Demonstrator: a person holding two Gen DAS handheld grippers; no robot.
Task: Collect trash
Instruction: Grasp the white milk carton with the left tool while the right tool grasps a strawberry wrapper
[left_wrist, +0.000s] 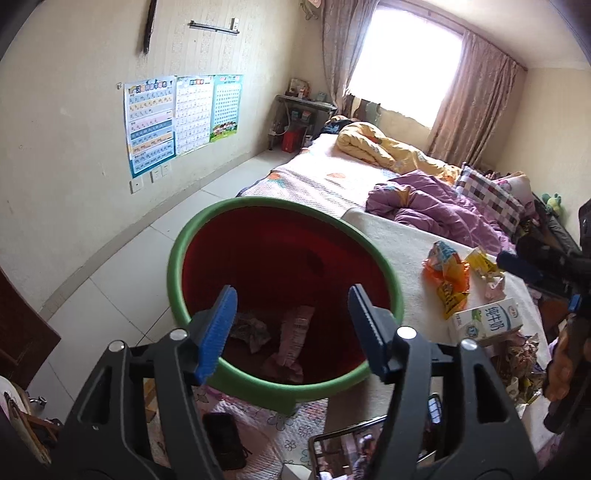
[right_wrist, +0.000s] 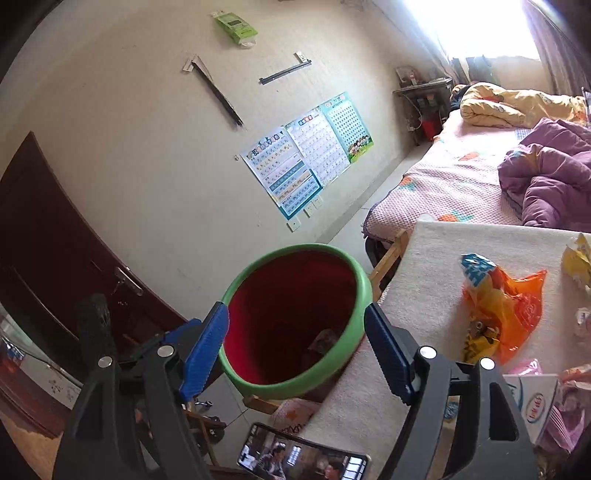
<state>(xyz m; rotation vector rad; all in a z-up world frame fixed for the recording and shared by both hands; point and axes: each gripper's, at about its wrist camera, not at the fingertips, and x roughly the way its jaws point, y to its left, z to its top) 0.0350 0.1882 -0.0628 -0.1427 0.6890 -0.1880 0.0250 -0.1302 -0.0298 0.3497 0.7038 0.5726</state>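
A round bin with a green rim (left_wrist: 229, 203) and dark red inside stands left of a white-covered table (left_wrist: 399, 236). Crumpled wrappers lie at the bin's bottom (left_wrist: 251, 328). My left gripper (left_wrist: 291, 325) is open and empty, hovering over the bin's mouth. On the table lie an orange snack bag (left_wrist: 448, 275), a yellow wrapper (left_wrist: 480, 260) and a white milk carton (left_wrist: 487, 325). My right gripper (right_wrist: 295, 350) is open and empty, above the bin (right_wrist: 343, 354) by the table's left edge. The orange bag (right_wrist: 509, 306) lies to its right. The right gripper also shows at the edge of the left wrist view (left_wrist: 517, 264).
A phone (right_wrist: 303, 459) playing video lies at the table's near edge. More crumpled trash sits at the table's near right (left_wrist: 521, 354). A bed with purple and yellow quilts (left_wrist: 424, 206) lies behind. A dark door (right_wrist: 55, 258) is at the left; tiled floor runs along the wall.
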